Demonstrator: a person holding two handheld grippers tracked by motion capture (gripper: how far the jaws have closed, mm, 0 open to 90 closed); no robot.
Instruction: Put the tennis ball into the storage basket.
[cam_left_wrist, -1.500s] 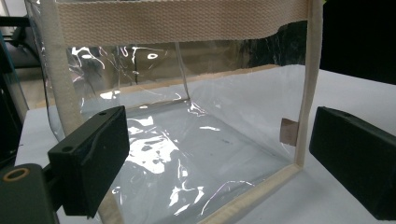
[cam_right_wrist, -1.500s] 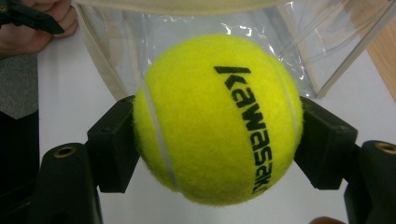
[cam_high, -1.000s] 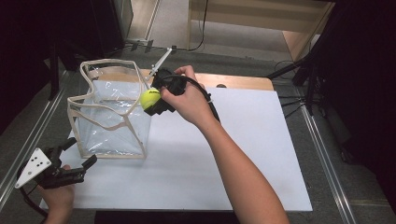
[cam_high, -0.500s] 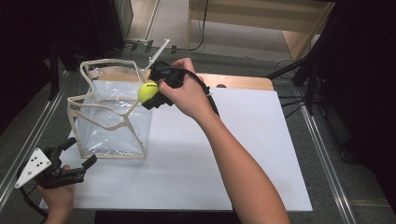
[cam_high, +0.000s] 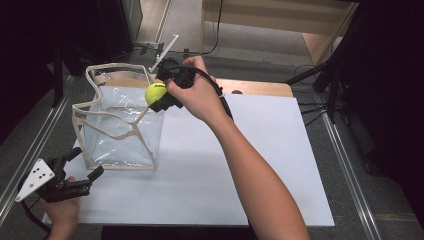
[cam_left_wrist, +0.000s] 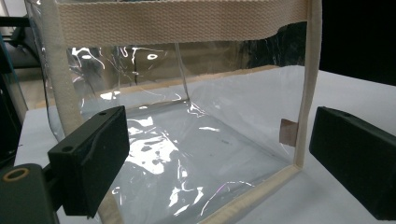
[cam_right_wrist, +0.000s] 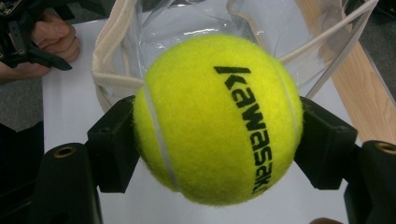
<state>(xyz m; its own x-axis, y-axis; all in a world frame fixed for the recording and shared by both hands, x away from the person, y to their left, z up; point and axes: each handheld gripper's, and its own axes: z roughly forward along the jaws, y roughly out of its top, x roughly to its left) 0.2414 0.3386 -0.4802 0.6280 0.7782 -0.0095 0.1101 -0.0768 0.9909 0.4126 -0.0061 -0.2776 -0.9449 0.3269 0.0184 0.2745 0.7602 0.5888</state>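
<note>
A yellow tennis ball (cam_high: 154, 93) (cam_right_wrist: 217, 119) with black lettering is clamped between the jaws of my right gripper (cam_high: 161, 95) (cam_right_wrist: 217, 140), held just above the right rim of a clear plastic bag (cam_high: 117, 122) (cam_left_wrist: 187, 126) (cam_right_wrist: 187, 23) with cream fabric trim. The bag stands open on the white table (cam_high: 260, 150). My left gripper (cam_high: 87, 177) (cam_left_wrist: 219, 158) rests near the table's front left corner, jaws open and empty, pointing at the bag's near side without touching it.
A wooden strip (cam_high: 250, 87) runs along the table's back edge. Metal rails (cam_high: 345, 165) flank both sides. Cables and a cabinet (cam_high: 270, 25) lie on the floor beyond. A wide bare stretch of white tabletop lies to the right of the bag.
My right gripper has carried the ball slightly left and up, from beside the bag's right wall to over its rim. The left gripper has stayed put.
</note>
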